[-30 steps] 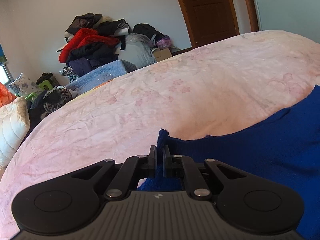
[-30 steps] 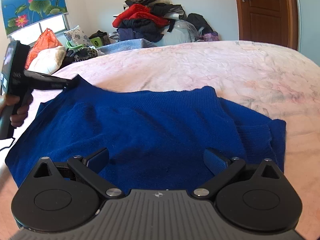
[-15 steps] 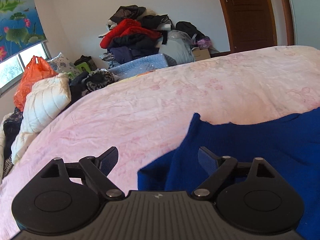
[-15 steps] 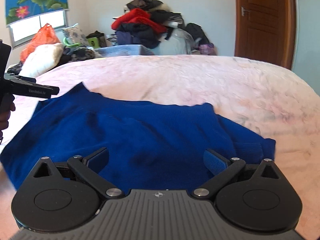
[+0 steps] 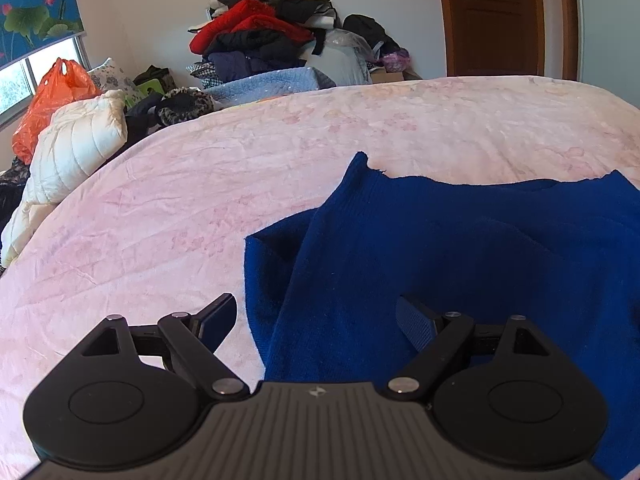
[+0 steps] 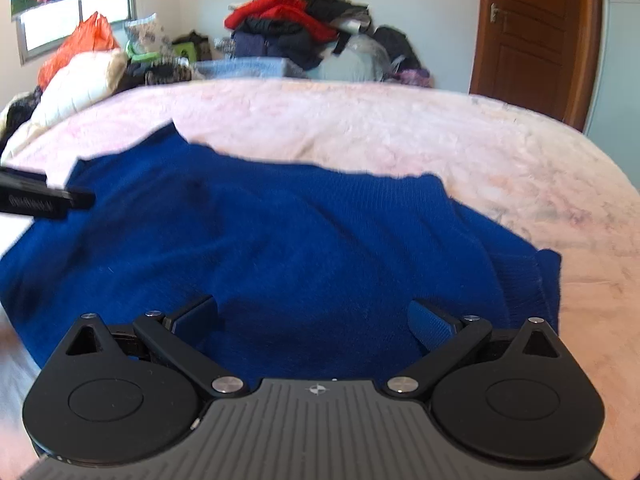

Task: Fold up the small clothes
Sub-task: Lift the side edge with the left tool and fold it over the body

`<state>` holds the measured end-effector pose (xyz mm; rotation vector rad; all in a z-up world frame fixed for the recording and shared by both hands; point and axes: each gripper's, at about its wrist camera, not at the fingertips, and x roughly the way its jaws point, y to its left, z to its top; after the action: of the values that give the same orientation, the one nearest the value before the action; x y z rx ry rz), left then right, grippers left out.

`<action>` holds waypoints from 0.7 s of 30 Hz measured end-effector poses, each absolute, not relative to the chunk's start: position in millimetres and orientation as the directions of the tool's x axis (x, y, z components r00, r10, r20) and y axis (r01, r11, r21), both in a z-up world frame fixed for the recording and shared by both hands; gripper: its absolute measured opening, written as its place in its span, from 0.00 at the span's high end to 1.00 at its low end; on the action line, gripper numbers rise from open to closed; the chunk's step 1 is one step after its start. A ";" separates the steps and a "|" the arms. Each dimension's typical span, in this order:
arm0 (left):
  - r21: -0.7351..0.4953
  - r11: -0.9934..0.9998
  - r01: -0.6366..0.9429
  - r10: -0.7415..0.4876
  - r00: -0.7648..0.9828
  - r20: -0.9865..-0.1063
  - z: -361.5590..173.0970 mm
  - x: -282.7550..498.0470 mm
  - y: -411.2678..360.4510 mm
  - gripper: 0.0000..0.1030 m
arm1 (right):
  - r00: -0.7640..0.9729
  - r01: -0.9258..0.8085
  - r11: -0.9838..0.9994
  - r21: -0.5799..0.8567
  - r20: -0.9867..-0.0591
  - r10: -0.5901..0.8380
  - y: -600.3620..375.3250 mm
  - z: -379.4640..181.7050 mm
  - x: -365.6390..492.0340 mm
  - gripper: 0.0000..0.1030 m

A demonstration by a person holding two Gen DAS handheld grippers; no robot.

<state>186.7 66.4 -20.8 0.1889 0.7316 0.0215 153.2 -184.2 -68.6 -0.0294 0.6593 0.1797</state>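
A dark blue knit sweater (image 5: 460,248) lies spread on a pink bedspread (image 5: 160,216), with a sleeve folded under at its left edge. My left gripper (image 5: 316,320) is open and empty, just above the sweater's left edge. In the right wrist view the sweater (image 6: 300,240) fills the middle, with a folded sleeve at its right end. My right gripper (image 6: 314,320) is open and empty, low over the sweater's near edge. The left gripper's fingers (image 6: 44,200) show at the far left of that view, over the sweater's left part.
A heap of clothes (image 5: 264,40) stands against the far wall. A white quilt (image 5: 68,140) and an orange bag (image 5: 48,100) lie at the left of the bed. A brown door (image 6: 532,40) is at the back right.
My left gripper has let go of the sweater's corner, opened and drawn back toward me. The sweater's left part now lies flat. The right gripper stayed open and shifted slightly.
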 end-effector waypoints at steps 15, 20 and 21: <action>-0.048 0.996 0.069 -0.082 0.696 -0.713 -16.8 204.0 128.7 0.15 | 0.753 -0.472 0.869 -0.148 -0.580 0.310 -72.5 -41.9 99.9 0.01; -0.238 0.967 0.088 -0.240 0.623 -0.744 -15.1 231.5 162.0 0.15 | 0.765 -0.527 0.785 -0.327 -0.584 0.271 -22.8 -57.3 79.0 0.01; -0.263 0.959 0.108 -0.274 0.603 -0.750 -15.5 237.3 165.6 0.15 | 0.773 -0.530 0.762 -0.373 -0.581 0.255 -13.3 -62.4 75.1 0.01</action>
<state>237.3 165.6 -15.5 -0.1987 0.8985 -0.2227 75.1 -13.3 -62.4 -0.5547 0.5313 0.4495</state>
